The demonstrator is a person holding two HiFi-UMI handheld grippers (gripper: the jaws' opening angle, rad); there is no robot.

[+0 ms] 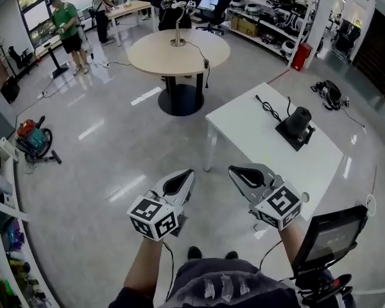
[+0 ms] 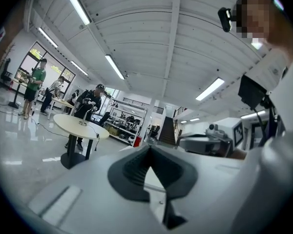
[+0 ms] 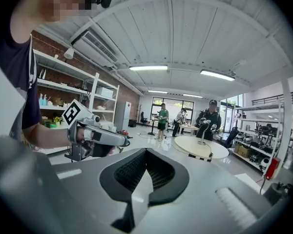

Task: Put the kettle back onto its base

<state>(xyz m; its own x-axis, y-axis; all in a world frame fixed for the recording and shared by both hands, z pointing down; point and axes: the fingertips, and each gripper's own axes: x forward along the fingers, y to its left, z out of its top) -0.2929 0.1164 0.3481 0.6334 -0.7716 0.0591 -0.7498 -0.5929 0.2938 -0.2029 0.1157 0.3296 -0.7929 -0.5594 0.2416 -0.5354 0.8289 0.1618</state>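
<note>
Left tool (image 1: 187, 174), right tool (image 1: 236, 170) shut — kettle (image 1: 298, 122) on table (image 1: 240, 127).

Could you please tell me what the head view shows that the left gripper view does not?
Only the head view shows the black kettle on the white rectangular table and the red and teal vacuum cleaner. Only the left gripper view shows the long ceiling strip lights. Both show the round beige table and the right gripper.

Head camera down — gripper cameras roughly level, sharing round table (image 1: 155, 55).
</note>
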